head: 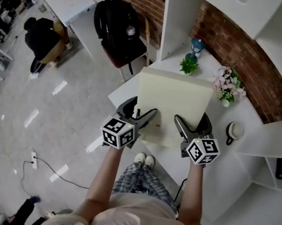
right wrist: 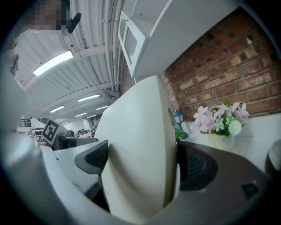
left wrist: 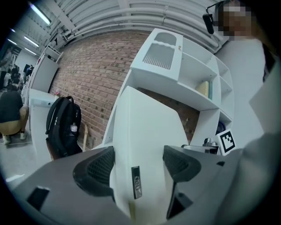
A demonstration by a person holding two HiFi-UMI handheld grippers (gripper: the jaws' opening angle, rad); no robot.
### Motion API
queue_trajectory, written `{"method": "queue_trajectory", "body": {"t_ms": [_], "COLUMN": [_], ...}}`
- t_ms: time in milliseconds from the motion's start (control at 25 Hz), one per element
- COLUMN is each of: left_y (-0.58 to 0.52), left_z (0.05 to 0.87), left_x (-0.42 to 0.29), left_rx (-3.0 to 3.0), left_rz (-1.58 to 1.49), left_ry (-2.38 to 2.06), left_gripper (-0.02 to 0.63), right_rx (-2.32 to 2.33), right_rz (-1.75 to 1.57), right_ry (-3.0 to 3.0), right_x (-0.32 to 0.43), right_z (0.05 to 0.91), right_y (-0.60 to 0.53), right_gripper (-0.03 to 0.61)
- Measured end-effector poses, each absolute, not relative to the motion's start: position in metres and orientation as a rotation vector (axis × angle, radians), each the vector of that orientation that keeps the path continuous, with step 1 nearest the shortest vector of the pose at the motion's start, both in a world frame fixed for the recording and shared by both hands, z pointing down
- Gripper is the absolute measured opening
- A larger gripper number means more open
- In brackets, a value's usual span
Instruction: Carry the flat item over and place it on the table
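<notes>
A flat cream-white slab (head: 173, 101) hangs level above the near end of the white table (head: 186, 161), held at its near edge by both grippers. My left gripper (head: 139, 120) is shut on its near left part; in the left gripper view the slab (left wrist: 147, 140) fills the gap between the black pads (left wrist: 99, 167). My right gripper (head: 188, 128) is shut on the near right part; the slab (right wrist: 140, 145) sits pinched there between both pads (right wrist: 195, 165). Whether the slab's underside touches the table is hidden.
On the table behind the slab stand a small green plant (head: 188, 65), a blue lantern (head: 197, 46), a pot of pink and white flowers (head: 228, 87) and a cup (head: 235, 131). White shelving (head: 275, 153) lines the right. A chair with a black backpack (head: 119, 24) stands left.
</notes>
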State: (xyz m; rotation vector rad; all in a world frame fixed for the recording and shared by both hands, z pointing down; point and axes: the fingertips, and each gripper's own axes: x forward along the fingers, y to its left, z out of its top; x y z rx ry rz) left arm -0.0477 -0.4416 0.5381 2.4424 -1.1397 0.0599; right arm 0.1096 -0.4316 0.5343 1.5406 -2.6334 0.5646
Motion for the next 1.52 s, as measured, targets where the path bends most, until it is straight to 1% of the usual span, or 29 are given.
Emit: {"method": "queue_trajectory", "body": {"t_ms": [840, 1520], "left_y": [-0.511, -0.526], "left_z": [0.63, 0.701], "left_x": [-0.038, -0.034], "left_rx": [2.182, 1.94], "left_rz": [0.205, 0.365], "left_ry": [-1.062, -0.991], "left_gripper": [0.347, 0.351], "right_rx": [1.501, 1.383], "right_rz": [1.049, 1.328], "right_ry": [-2.33, -1.999], "right_x": [0.121, 0.122], "right_z": [0.633, 0.698], "right_y": [-0.495, -0.511], "right_gripper": [0.495, 0.495]}}
